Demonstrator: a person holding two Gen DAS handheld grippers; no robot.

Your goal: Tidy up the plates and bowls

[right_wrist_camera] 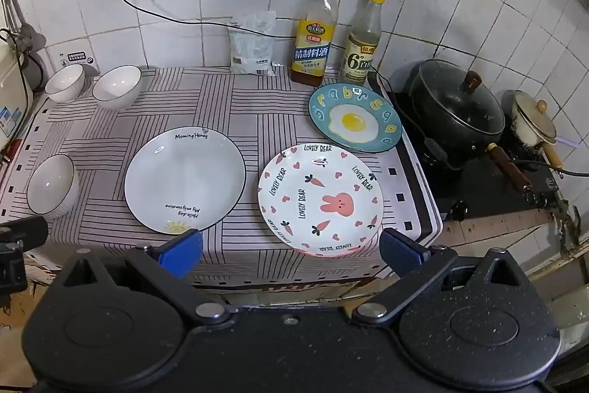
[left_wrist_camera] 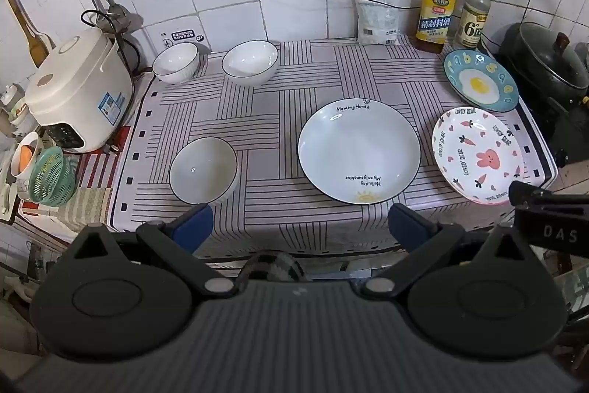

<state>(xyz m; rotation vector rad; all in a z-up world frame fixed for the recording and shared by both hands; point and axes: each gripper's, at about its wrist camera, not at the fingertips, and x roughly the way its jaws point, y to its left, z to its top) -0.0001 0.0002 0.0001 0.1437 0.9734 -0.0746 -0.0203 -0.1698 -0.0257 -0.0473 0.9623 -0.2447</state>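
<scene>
Three plates lie on the striped cloth: a large white plate (left_wrist_camera: 359, 151) (right_wrist_camera: 184, 179) in the middle, a pink rabbit plate (left_wrist_camera: 478, 155) (right_wrist_camera: 320, 199) to its right, and a blue fried-egg plate (left_wrist_camera: 480, 80) (right_wrist_camera: 355, 122) behind that. A white bowl (left_wrist_camera: 203, 170) (right_wrist_camera: 53, 186) sits front left. Two more white bowls (left_wrist_camera: 176, 61) (left_wrist_camera: 250, 61) stand at the back left. My left gripper (left_wrist_camera: 300, 227) hovers open over the front edge, between the near bowl and the white plate. My right gripper (right_wrist_camera: 291, 247) is open just before the rabbit plate's near rim. Neither holds anything.
A rice cooker (left_wrist_camera: 79, 94) stands left of the cloth, beside a green basket (left_wrist_camera: 49, 175). Two bottles (right_wrist_camera: 314, 32) (right_wrist_camera: 362, 39) and a bag (right_wrist_camera: 254, 43) line the tiled wall. A black lidded pot (right_wrist_camera: 456, 105) and a small pan (right_wrist_camera: 533, 124) sit on the stove at right.
</scene>
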